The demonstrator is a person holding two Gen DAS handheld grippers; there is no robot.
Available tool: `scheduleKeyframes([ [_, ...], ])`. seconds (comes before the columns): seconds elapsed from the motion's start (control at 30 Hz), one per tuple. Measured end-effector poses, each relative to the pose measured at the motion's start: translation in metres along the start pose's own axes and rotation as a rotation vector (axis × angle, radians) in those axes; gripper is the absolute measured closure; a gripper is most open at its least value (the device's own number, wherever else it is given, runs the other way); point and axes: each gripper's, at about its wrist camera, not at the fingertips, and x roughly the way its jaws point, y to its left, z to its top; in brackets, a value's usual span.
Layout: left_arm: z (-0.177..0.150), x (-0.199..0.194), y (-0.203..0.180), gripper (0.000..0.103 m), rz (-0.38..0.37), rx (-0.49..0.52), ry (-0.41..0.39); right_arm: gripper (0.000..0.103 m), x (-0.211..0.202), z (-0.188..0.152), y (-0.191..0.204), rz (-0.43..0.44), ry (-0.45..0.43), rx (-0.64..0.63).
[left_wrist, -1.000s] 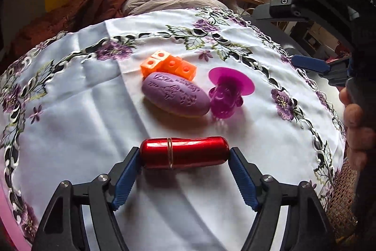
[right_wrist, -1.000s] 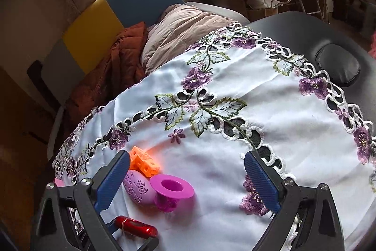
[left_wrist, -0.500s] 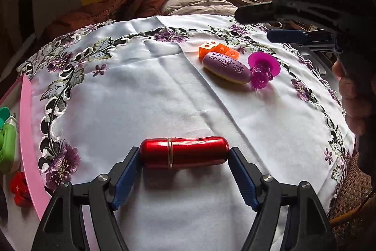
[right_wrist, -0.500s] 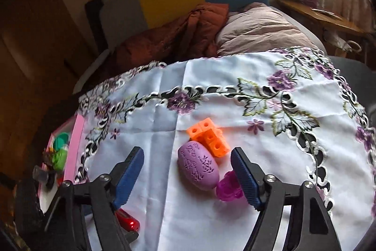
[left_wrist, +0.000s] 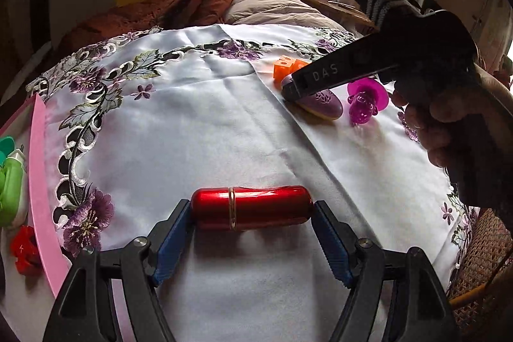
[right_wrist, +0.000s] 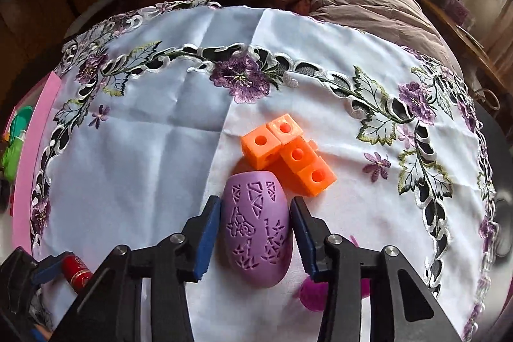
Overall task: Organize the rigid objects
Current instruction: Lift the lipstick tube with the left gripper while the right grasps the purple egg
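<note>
Hidden or cut off: in the right wrist view the magenta flanged piece [right_wrist: 315, 294] shows only as a sliver behind the right finger; the red metallic cylinder [right_wrist: 75, 273] is half covered at 8 o'clock by the other tool. In the left wrist view the right gripper's black body crosses the purple egg-shaped object [left_wrist: 323, 103] and most of the orange linked cubes [left_wrist: 287, 68]; green and red items beyond the pink tray edge [left_wrist: 40, 181] at 9 o'clock are too cropped to name. Left gripper [left_wrist: 251, 233]: jaws pinching the red cylinder [left_wrist: 251, 207] by its two ends, crosswise above the embroidered tablecloth [left_wrist: 192, 133]. Right gripper [right_wrist: 256, 233]: blue pads flank the purple egg [right_wrist: 256, 229], left pad touching, right pad at most a hair off; grip unconfirmed. Egg lies on the cloth, its far end against the orange cubes [right_wrist: 288, 153] at 12 o'clock.
</note>
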Motion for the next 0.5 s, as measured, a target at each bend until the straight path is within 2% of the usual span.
scheduleKeyframes([
  [0.13,-0.001,-0.004,0.002,0.027,0.002,-0.018,-0.001,0.058,-0.013,-0.007,0.011,0.055,-0.001,-0.018],
  [0.3,-0.006,-0.015,0.013,0.027,0.004,-0.064,0.002,0.058,-0.02,-0.03,0.033,0.123,0.003,-0.029],
  [0.5,-0.016,-0.036,0.019,0.027,0.033,-0.073,-0.015,0.059,-0.014,-0.038,0.034,0.139,-0.011,-0.005],
])
